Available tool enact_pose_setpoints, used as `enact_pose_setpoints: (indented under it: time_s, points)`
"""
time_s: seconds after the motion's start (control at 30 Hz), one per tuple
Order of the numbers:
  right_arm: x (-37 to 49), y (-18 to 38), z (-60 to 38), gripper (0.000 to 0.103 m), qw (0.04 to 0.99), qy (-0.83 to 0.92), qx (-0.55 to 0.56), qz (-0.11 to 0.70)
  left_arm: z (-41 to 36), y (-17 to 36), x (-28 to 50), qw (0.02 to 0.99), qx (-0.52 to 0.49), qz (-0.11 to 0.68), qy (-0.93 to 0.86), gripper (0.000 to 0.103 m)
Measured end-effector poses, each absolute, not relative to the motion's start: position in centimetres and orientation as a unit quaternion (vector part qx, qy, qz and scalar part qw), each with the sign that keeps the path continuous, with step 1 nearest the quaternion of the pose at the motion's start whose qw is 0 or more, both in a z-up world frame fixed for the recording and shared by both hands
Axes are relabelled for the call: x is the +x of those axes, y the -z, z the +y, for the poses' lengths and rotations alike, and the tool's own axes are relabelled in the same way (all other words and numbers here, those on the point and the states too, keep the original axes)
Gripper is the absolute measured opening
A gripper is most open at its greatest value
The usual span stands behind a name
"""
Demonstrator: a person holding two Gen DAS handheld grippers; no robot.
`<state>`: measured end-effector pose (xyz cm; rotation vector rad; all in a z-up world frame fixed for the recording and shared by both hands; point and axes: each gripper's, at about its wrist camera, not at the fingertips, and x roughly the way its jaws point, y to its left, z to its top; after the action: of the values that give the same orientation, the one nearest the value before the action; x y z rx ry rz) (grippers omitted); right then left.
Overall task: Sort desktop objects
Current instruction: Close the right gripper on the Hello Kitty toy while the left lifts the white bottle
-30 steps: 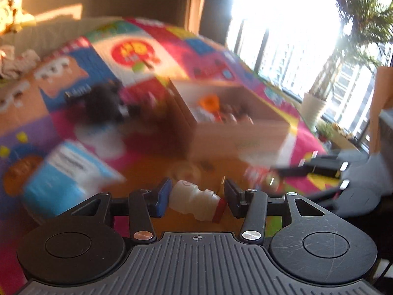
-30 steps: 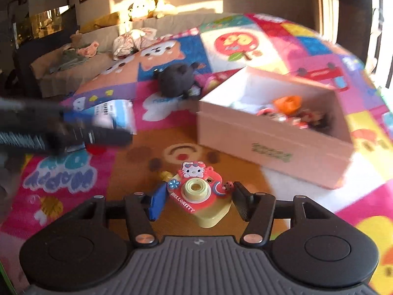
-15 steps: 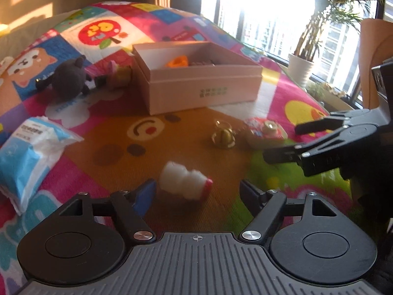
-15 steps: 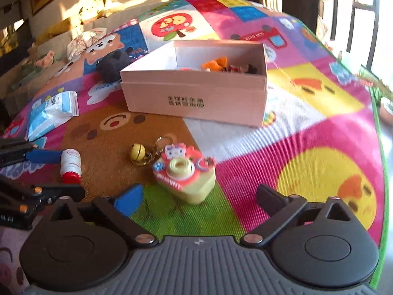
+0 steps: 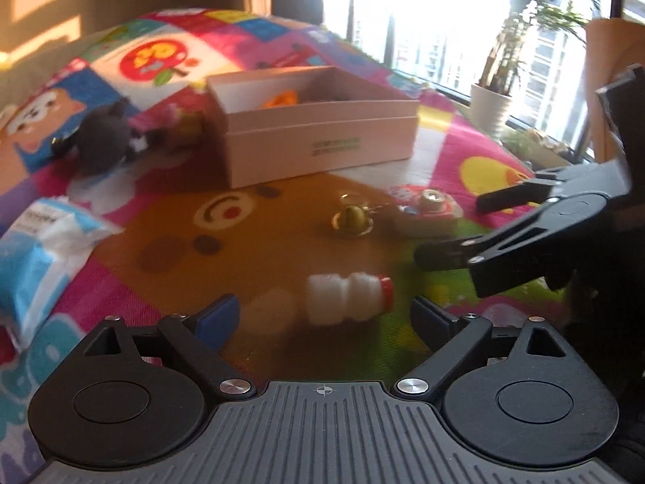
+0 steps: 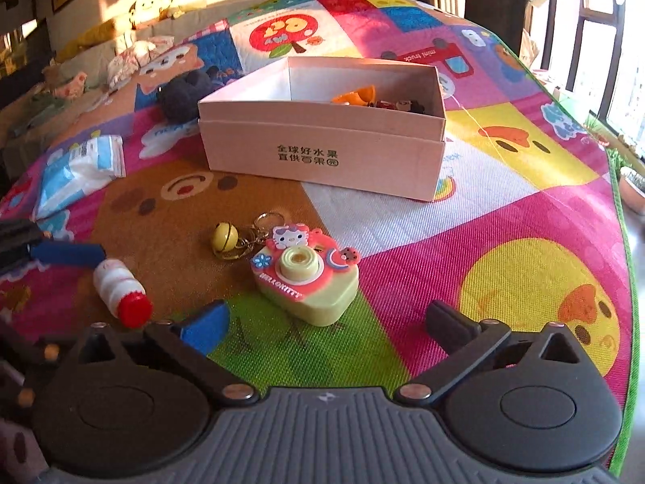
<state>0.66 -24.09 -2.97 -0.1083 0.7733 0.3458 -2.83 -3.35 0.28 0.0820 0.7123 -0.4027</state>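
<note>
A small white bottle with a red cap (image 5: pixel 348 297) lies on its side on the play mat, just ahead of my open, empty left gripper (image 5: pixel 324 316); it also shows in the right wrist view (image 6: pixel 119 292). A green and pink toy camera (image 6: pixel 308 278) with a yellow bell keychain (image 6: pixel 225 238) sits just ahead of my open, empty right gripper (image 6: pixel 328 322). The camera (image 5: pixel 427 207) and bell (image 5: pixel 350 218) show in the left view too. A pink open box (image 6: pixel 322 149) behind them holds several small toys. The right gripper shows at the right of the left view (image 5: pixel 463 226).
A blue and white packet (image 5: pixel 36 258) lies at the left. A dark plush toy (image 5: pixel 105 137) sits left of the box (image 5: pixel 318 145). The mat's edge (image 6: pixel 627 282) drops off at the right. A potted plant (image 5: pixel 492 105) stands by the window.
One second ago both grippers sat close around their objects. Both have opened wide and pulled back; the bottle and the camera now lie free on the mat.
</note>
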Motion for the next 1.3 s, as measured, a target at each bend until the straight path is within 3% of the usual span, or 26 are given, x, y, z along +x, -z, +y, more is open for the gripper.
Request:
enact_pose_setpoints:
  time_s: [0.5,0.63,0.73,0.9,1.0,1.13,1.17,1.2,1.3]
  points:
    - [1.0,2.6,-23.5,0.102,0.917,-0.144,-0.017,0.372,-4.3,0.2,-2.8,0.916,0.075,0.354,0.172,0.103]
    - [1.4,2.3,-22.5,0.084,0.917,-0.158,-0.011,0.366,-4.3,0.2,-2.8,0.916,0.075,0.354,0.172,0.103]
    - [1.8,2.1,-21.7,0.058,0.922,-0.142,-0.027,0.359,-4.2,0.2,-2.9,0.919,0.076,0.351,0.164,0.103]
    - [1.7,1.5,-22.3,0.058,0.921,-0.145,-0.018,0.361,-4.3,-0.6,-3.2,0.925,0.058,0.339,0.163,0.102]
    - [1.2,1.4,-22.7,0.058,0.920,-0.148,-0.022,0.364,-5.4,-0.8,-3.4,0.920,0.074,0.339,0.185,0.070]
    - [0.6,1.3,-23.2,0.058,0.916,-0.152,-0.030,0.370,-6.2,-0.5,-3.2,0.919,0.084,0.340,0.182,0.067]
    - [0.4,1.3,-23.3,0.058,0.915,-0.154,-0.032,0.371,-6.4,-0.6,-3.2,0.920,0.087,0.336,0.182,0.063]
    - [0.2,1.2,-23.5,0.058,0.915,-0.157,-0.032,0.371,-6.5,-0.7,-3.3,0.921,0.091,0.332,0.183,0.049]
    - [-0.4,0.4,-23.9,0.058,0.916,-0.166,-0.034,0.364,-6.7,-1.9,-3.3,0.926,0.102,0.313,0.185,0.048]
